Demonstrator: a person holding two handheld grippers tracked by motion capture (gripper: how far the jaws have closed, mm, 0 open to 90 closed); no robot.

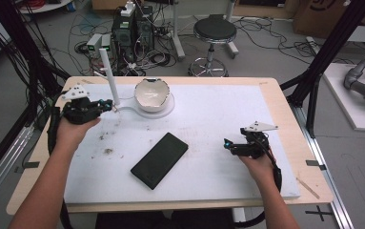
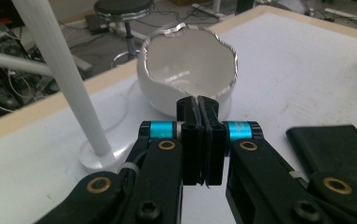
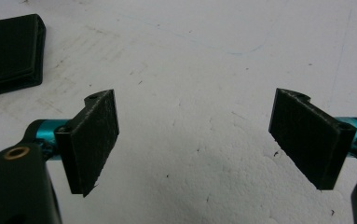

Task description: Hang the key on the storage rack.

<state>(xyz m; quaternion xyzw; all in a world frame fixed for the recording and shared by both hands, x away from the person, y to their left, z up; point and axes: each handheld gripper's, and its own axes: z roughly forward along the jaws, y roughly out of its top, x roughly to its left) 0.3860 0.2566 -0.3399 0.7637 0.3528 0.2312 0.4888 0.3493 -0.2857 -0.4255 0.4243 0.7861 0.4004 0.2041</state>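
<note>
Left claw [image 2: 198, 105] pressed shut and holding nothing, just before a jagged-rimmed white bowl [image 2: 188, 65], right claw [image 3: 195, 140] spread wide above the bare worktop [image 3: 204, 60], no writing legible

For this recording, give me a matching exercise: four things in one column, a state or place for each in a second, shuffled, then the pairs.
Things:
1. left gripper
2. right gripper
3. white bowl
4. black flat case

States or places:
A. lies flat near the middle of the white board
B. fingers closed together, nothing between them
C. jagged rim, sits on a round base at the far side
D. fingers wide apart over bare board

Pairs: 1-B, 2-D, 3-C, 4-A
</note>
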